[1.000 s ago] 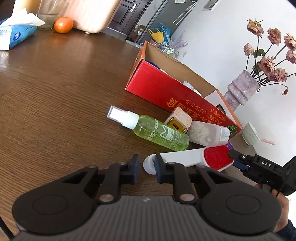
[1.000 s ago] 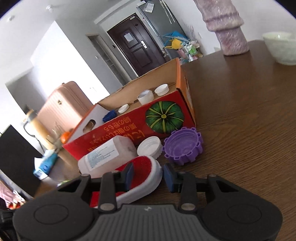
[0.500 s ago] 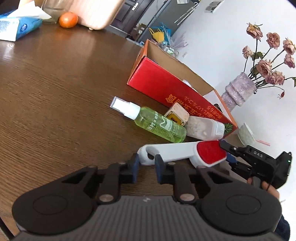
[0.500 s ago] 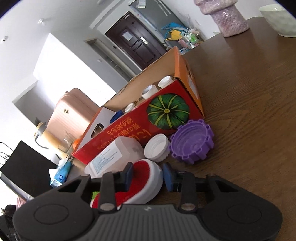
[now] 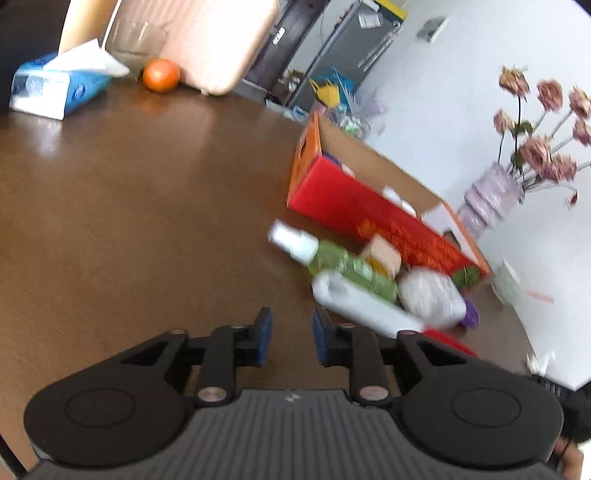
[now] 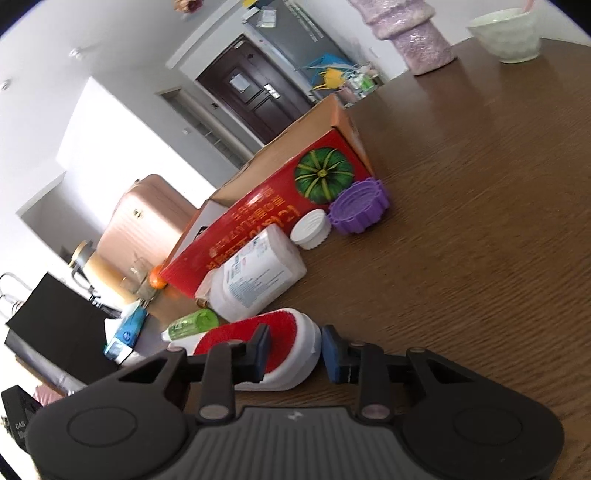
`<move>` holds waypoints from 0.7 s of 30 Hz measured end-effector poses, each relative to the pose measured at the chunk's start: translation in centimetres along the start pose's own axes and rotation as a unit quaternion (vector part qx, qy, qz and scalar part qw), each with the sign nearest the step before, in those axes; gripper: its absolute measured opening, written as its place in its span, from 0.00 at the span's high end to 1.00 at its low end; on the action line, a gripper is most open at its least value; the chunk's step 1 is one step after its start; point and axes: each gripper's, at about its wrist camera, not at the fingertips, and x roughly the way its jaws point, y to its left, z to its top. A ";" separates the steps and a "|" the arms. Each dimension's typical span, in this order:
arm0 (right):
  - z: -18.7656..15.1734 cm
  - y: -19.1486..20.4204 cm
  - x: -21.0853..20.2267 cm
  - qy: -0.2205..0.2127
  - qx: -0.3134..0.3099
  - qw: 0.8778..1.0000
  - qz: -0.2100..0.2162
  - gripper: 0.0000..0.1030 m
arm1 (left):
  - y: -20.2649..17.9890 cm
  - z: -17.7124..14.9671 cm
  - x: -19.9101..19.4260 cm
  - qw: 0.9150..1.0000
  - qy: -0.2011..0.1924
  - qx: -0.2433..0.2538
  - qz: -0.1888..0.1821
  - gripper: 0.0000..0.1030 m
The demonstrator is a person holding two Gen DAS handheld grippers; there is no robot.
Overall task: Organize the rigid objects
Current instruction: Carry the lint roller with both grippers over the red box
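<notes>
Left gripper: jaws just opened a little, nothing between the pads, only bare surface in the gap; brush handle now lay free, just to the right of the right pad.
Right gripper: jaws closing in the last moment, narrow gap, red head of the brush between the pads; left pad lay over the red face, a small gap showed at the right pad, so firm contact could not be told.
Brush: white handle and red head, lay flat on the surface, in front of the bottles; picture blurred here.
Spray bottle: green, white cap, lay on its side just behind the brush handle.
White bottle: lay on its side with label up, touching the front of the box.
Box: red and orange carton, open on top, some small things inside, hard to tell which.
Caps: white cap and purple cap, side by side, close to the box corner.
Background: vase and bowl far on the surface; tissue pack and orange at the other end.
</notes>
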 end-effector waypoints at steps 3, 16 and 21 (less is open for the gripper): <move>0.0 0.1 0.2 -0.009 -0.003 1.000 -0.008 0.73 | -0.4 1.3 1.3 1.000 0.009 0.006 -0.007 0.74; -0.2 0.0 0.5 -0.016 -0.008 1.000 -0.002 0.72 | -0.6 0.4 3.6 0.998 0.044 0.010 -0.044 0.82; 0.0 -0.2 0.7 -0.016 -0.002 1.000 0.000 0.72 | 0.1 0.9 4.0 0.997 0.048 -0.009 -0.052 0.81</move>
